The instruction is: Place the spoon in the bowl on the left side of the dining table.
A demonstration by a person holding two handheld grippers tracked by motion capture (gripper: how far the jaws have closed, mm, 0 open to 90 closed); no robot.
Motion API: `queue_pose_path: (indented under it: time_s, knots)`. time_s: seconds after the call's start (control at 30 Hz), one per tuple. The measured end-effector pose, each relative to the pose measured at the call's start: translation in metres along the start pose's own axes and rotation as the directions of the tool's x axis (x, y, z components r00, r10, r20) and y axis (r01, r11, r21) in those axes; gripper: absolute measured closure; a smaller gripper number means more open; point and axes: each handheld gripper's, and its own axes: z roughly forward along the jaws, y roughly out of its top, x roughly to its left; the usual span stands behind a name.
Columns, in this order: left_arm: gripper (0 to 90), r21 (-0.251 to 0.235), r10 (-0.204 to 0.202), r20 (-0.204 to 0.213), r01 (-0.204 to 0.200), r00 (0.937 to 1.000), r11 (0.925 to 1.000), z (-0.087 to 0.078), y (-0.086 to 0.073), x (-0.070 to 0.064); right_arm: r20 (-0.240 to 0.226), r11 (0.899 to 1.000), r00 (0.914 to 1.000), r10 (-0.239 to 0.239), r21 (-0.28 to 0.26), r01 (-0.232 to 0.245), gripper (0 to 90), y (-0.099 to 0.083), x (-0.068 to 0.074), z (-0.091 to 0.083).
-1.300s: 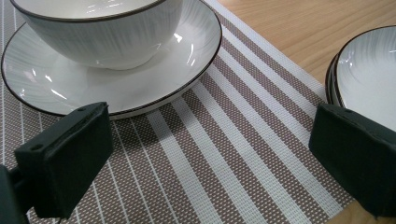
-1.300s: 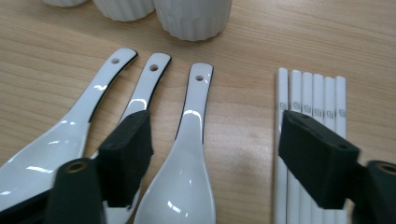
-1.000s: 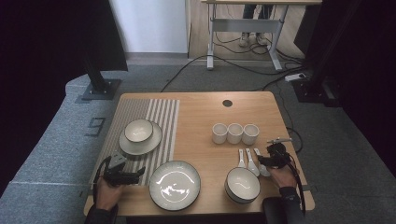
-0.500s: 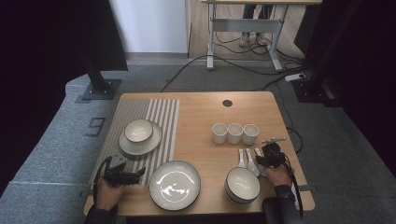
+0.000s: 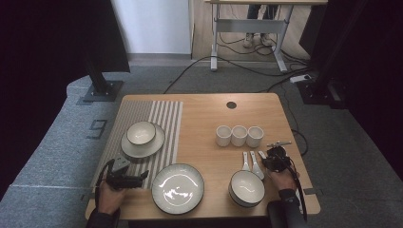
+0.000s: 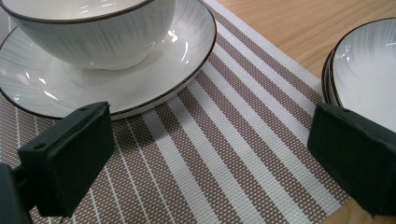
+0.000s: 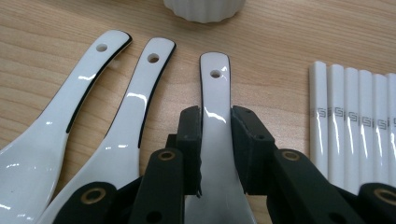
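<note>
Jaws of the right gripper (image 7: 215, 154) pinch the handle of the rightmost spoon (image 7: 215, 93) lying on the table (image 5: 204, 142) beside two others, likely for lifting (the left gripper (image 6: 210, 158) waits wide open, empty, over the striped mat (image 6: 233, 154)).

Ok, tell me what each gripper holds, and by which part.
Right gripper clamps the rightmost white spoon by its handle. Left gripper is open, holding nothing.

Overhead table (image 5: 209, 123) view; two close gripper views.
</note>
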Motion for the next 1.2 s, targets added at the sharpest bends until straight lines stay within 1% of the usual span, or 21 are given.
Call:
queue_pose_path:
  time_s: [0.2,0.47,0.73,1.2]
  knots:
    - [0.8,0.0,0.004,0.0,-0.004,1.0,1.0,0.0,0.0,0.0,0.009,1.0,0.9999,-0.008,-0.001,0.008,74.0,-0.001,0.0,-0.001]
    - [1.1,0.001,0.01,0.002,-0.01,1.0,1.0,0.0,0.0,-0.001,-0.009,1.0,1.0,-0.001,-0.026,0.001,74.2,0.001,-0.002,-0.009]
    - [1.2,0.0,0.011,0.004,-0.011,0.9999,0.9999,0.0,0.0,-0.002,-0.023,0.999,0.9997,-0.012,-0.046,0.011,74.3,0.005,-0.001,-0.017]
    - [1.4,0.006,0.014,0.011,-0.014,0.9998,0.9999,0.001,0.001,-0.002,-0.025,0.997,0.9992,-0.03,-0.068,0.029,74.4,0.012,0.002,-0.029]
